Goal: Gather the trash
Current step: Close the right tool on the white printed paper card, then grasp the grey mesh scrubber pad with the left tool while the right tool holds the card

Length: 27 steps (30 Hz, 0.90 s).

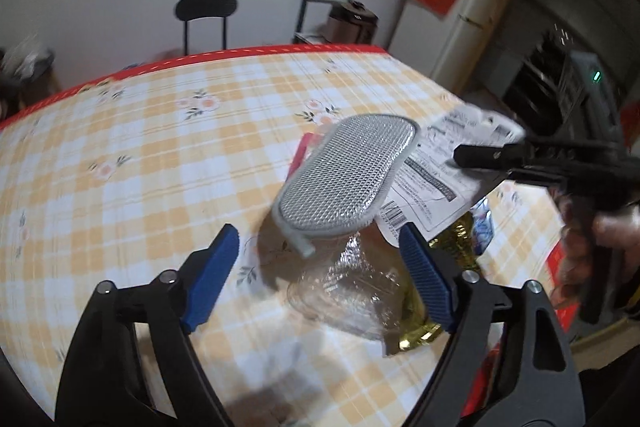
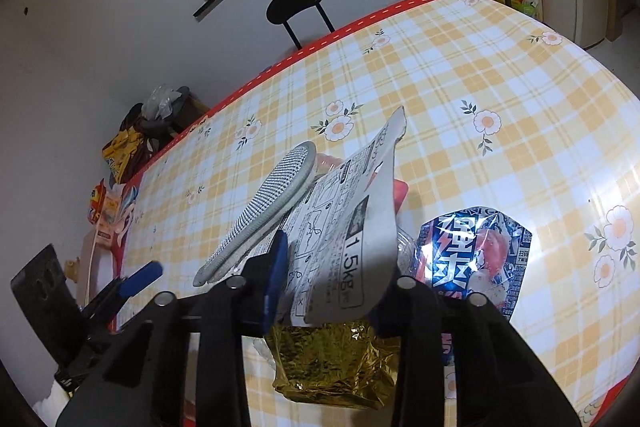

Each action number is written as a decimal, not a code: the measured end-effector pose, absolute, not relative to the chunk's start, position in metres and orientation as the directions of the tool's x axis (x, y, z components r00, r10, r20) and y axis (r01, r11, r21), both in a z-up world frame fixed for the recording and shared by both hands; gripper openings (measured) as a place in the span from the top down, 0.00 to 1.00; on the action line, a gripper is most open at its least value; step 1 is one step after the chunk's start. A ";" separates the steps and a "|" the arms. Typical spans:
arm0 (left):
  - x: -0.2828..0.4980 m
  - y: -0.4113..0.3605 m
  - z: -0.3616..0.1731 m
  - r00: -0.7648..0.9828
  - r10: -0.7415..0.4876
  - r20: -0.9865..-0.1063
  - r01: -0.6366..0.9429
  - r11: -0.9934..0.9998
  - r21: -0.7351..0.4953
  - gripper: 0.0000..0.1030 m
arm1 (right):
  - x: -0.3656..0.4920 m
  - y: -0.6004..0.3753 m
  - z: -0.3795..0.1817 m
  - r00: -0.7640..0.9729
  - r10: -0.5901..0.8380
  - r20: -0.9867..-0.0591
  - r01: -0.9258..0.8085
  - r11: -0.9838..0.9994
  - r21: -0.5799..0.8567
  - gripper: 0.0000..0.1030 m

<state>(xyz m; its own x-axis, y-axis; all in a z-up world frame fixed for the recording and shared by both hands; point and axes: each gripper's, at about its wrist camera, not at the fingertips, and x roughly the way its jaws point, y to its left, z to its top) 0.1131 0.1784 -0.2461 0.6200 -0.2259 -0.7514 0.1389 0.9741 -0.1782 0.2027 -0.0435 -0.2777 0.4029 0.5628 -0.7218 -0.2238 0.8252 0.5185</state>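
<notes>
Over the checked tabletop [image 1: 140, 155], left view: your left claw [image 1: 320, 279] is spread wide and holds nothing, poised above a clear plastic wrapper [image 1: 344, 291].
Same view, trash: the printed card [image 1: 436, 167] with a mesh scrubber [image 1: 344, 175] attached hangs in the air from your right claw [image 1: 476, 155].
Right view: your right claw [image 2: 332, 267] pinches the printed card near its lower edge; a gold foil wrapper [image 2: 332, 367] and a blue snack bag [image 2: 476, 251] lie on the tabletop.
Risk: I judge the scrubber's weight could lever the card out of that edge grip if you swing it.

Sponge [image 1: 345, 174] atop card [image 2: 352, 227] — foil bag [image 2: 332, 363] beneath — on table [image 1: 140, 155].
</notes>
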 end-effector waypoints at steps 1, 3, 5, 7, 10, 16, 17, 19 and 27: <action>0.116 0.177 -0.249 0.614 -0.223 -0.757 0.148 0.975 -0.167 0.26 | 0.203 -0.044 -0.278 0.401 0.566 -0.720 -0.225 0.823 0.522 0.71; 0.125 0.173 -0.256 0.596 -0.214 -0.774 0.171 0.976 -0.139 0.29 | 0.203 -0.044 -0.279 0.396 0.569 -0.720 -0.225 0.821 0.525 0.71; 0.130 0.169 -0.262 0.582 -0.205 -0.787 0.197 0.974 -0.108 0.29 | 0.204 -0.044 -0.278 0.392 0.573 -0.720 -0.228 0.818 0.527 0.71; 0.132 0.166 -0.264 0.582 -0.196 -0.790 0.219 0.972 -0.080 0.30 | 0.204 -0.044 -0.278 0.388 0.578 -0.718 -0.235 0.815 0.530 0.71; 0.136 0.163 -0.267 0.573 -0.198 -0.795 0.244 0.968 -0.065 0.39 | 0.205 -0.045 -0.278 0.378 0.588 -0.715 -0.239 0.808 0.538 0.71; 0.144 0.157 -0.274 0.562 -0.202 -0.802 0.278 0.959 -0.046 0.43 | 0.206 -0.046 -0.278 0.375 0.596 -0.711 -0.248 0.803 0.542 0.71; 0.145 0.157 -0.274 0.561 -0.201 -0.803 0.282 0.959 -0.043 0.43 | 0.206 -0.046 -0.278 0.374 0.598 -0.709 -0.249 0.801 0.544 0.71; 0.146 0.154 -0.276 0.559 -0.196 -0.806 0.291 0.956 -0.031 0.43 | 0.207 -0.046 -0.278 0.373 0.600 -0.707 -0.249 0.799 0.547 0.71; 0.153 0.148 -0.282 0.560 -0.179 -0.809 0.321 0.947 0.013 0.50 | 0.205 -0.045 -0.275 0.369 0.614 -0.698 -0.268 0.789 0.552 0.71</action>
<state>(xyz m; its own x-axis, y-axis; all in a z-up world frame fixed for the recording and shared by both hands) 0.1530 0.1479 -0.2819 0.5596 -0.1786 -0.8093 0.3208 0.9471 0.0128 0.2051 -0.0449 -0.2751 0.3690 0.6139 -0.6978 -0.2684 0.7892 0.5524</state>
